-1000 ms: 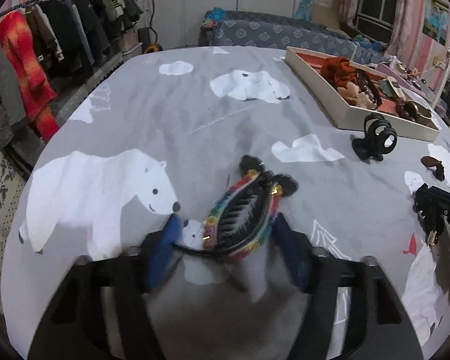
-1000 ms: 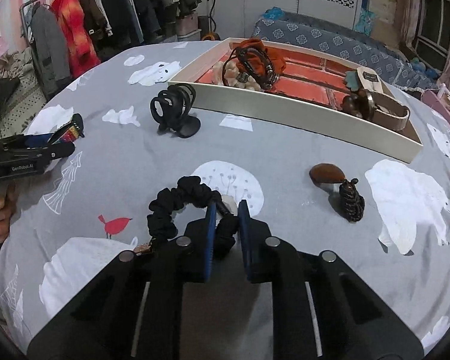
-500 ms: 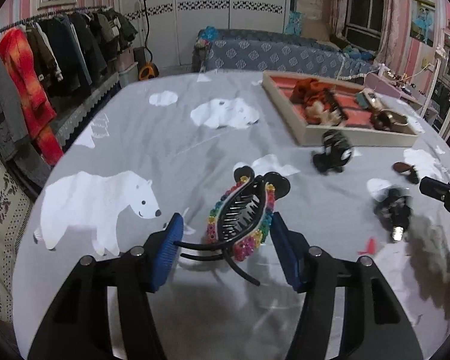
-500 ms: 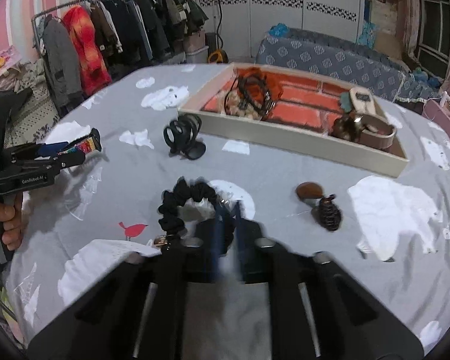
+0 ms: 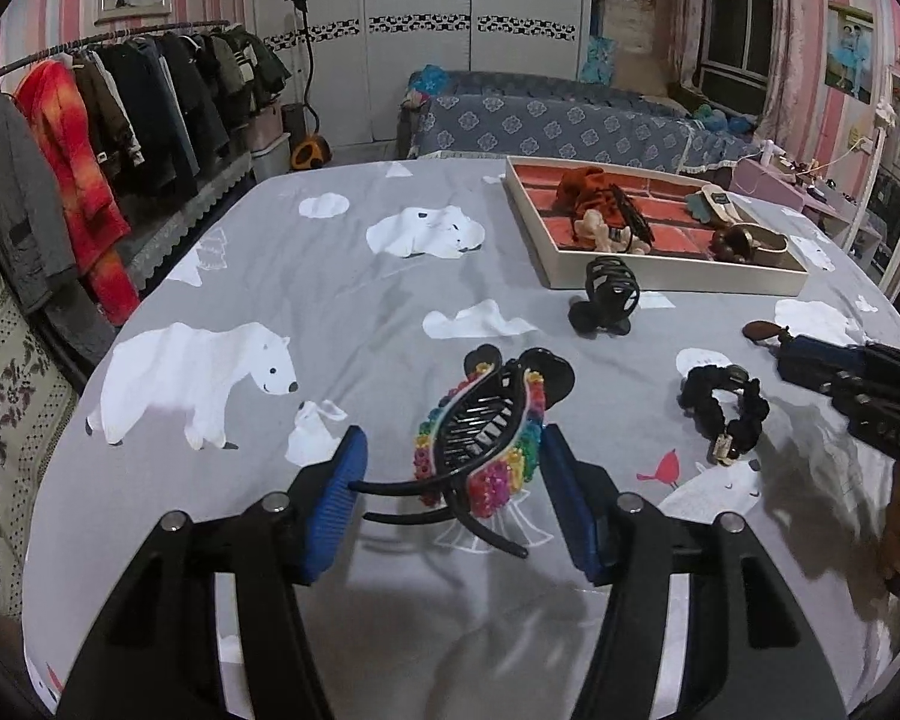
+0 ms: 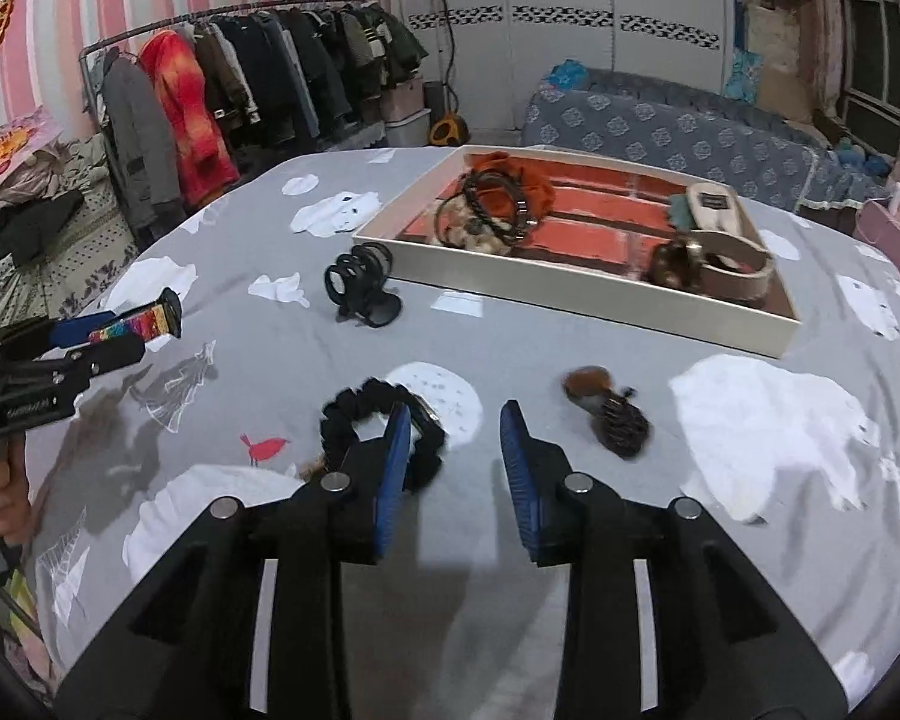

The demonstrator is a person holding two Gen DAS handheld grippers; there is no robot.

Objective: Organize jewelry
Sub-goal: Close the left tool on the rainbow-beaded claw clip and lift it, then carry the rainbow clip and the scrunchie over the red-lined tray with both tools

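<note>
Right tongs (image 6: 455, 456) just opened off scrunchie (image 6: 360, 420), left tongs (image 5: 450, 480) gripping rainbow claw clip (image 5: 480, 438)

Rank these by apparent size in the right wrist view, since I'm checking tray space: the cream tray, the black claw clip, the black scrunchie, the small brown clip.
1. Cream tray
2. Black scrunchie and black claw clip: alike, nearness unsure
3. Small brown clip

Grey cloth (image 5: 342, 276) bore white polar bears; claw clip (image 5: 486, 438) rainbow-beaded on black; scrunchie (image 6: 378, 426) black; tray (image 6: 582, 294) cream, brick-red inside.
</note>
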